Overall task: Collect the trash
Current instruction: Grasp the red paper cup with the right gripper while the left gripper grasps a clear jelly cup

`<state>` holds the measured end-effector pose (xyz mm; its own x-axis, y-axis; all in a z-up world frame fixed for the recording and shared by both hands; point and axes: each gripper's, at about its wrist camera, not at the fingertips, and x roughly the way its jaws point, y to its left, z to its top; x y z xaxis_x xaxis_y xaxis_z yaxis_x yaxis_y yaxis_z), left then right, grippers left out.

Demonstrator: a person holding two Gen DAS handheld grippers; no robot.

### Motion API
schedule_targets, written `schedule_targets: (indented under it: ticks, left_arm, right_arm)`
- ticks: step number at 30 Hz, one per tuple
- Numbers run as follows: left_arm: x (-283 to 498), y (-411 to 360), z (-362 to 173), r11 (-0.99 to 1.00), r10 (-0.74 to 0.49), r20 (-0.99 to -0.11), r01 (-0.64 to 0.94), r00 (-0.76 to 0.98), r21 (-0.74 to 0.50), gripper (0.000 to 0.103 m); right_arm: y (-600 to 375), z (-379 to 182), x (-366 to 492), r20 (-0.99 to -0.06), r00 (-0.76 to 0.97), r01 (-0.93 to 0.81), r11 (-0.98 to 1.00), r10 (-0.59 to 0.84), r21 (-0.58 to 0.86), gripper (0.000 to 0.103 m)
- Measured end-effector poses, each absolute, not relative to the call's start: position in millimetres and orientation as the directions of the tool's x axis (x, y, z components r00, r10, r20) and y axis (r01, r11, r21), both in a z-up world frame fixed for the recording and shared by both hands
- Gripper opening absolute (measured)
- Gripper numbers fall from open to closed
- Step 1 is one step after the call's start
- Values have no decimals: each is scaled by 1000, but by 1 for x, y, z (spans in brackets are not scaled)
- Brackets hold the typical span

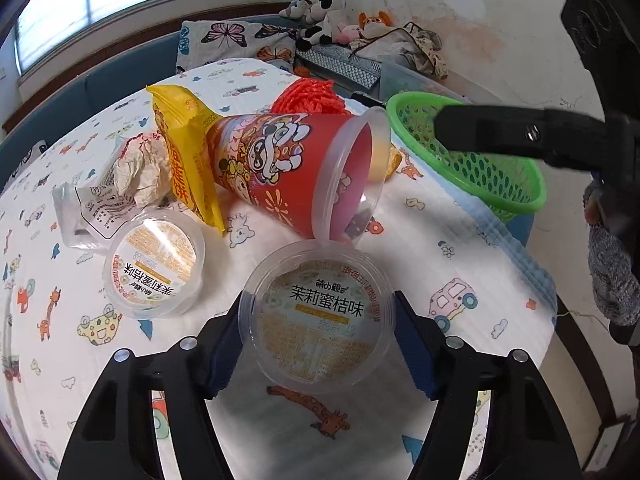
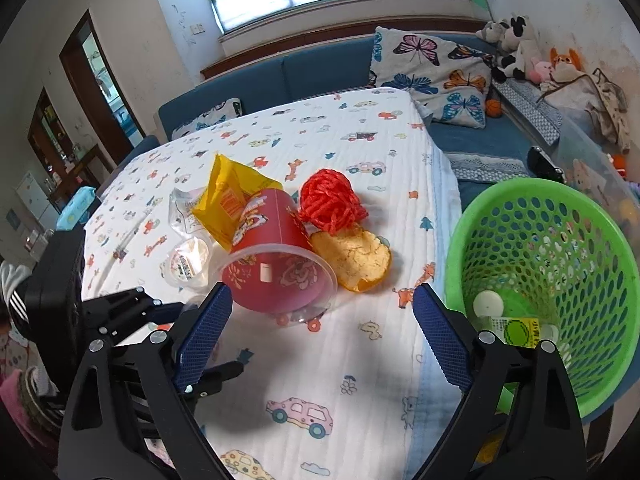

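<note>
A clear jelly cup (image 1: 320, 332) with a printed lid sits between the blue pads of my left gripper (image 1: 318, 304), which touch both its sides. Beyond it lie a second jelly cup (image 1: 154, 264), a tipped red drink cup (image 1: 288, 168), a yellow snack packet (image 1: 188, 152), crumpled paper (image 1: 140, 168) and a red net (image 1: 312, 96). My right gripper (image 2: 322, 290) stands open just short of the red cup's (image 2: 276, 248) rim, holding nothing. An orange peel (image 2: 352, 260) lies beside that cup. The green basket (image 2: 540, 240) stands at the table's right edge.
A bottle (image 2: 512, 324) lies in the basket. A clear wrapper (image 1: 92, 208) lies left of the paper. The printed tablecloth (image 2: 320, 128) reaches back to a blue sofa with a butterfly cushion (image 2: 432, 68) and plush toys (image 2: 516, 48). A sleeve (image 1: 612, 276) shows at right.
</note>
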<state>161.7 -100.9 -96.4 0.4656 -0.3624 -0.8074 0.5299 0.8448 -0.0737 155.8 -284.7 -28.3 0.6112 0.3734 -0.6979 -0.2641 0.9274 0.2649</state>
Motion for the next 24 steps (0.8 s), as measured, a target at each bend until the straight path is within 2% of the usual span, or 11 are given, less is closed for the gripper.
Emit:
schedule_targets:
  ticks: [7, 15, 24]
  left_arm:
    - [151, -85, -86, 855, -368, -791, 512, 489, -81, 66]
    - [145, -52, -66, 880, -357, -770, 468, 529, -87, 66]
    - [144, -23, -56, 898, -347, -758, 428, 552, -100, 66]
  right_arm:
    - [-278, -14, 171, -706, 567, -299, 905, 425, 304, 85]
    - [-249, -3, 202, -756, 446, -402, 862, 479, 309, 81]
    - [-210, -13, 234, -839, 321, -477, 840, 440, 258, 70]
